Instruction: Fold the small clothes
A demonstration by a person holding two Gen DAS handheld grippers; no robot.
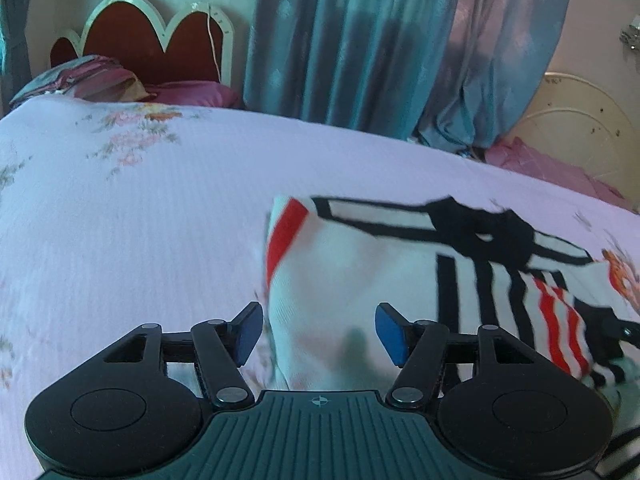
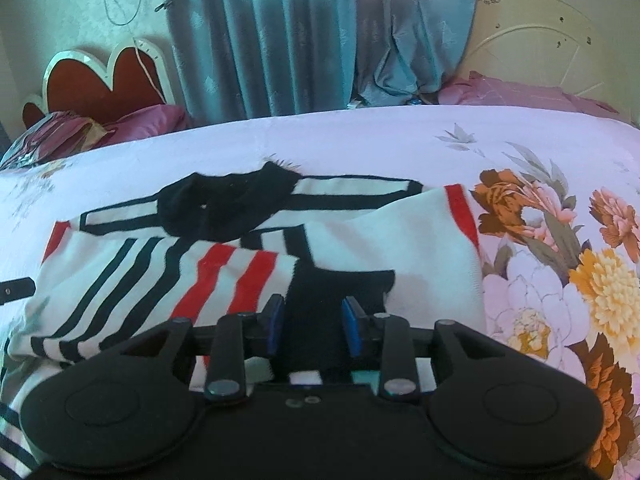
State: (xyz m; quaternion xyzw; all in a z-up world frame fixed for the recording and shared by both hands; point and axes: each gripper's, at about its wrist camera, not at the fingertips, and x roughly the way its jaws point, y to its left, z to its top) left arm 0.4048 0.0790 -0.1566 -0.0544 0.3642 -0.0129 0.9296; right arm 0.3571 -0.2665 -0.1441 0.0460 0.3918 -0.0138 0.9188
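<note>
here, left hand-held gripper [image 1: 319,334] wide apart — right hand-held gripper [image 2: 313,325] narrowly parted, seemingly gripping nothing — over the striped garment [image 2: 224,264].

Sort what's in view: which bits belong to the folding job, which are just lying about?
Job:
- striped shirt, partly folded on the bedspread
- left gripper, open
- right gripper, open

Lying about:
- pillows
- curtains
- headboard
</note>
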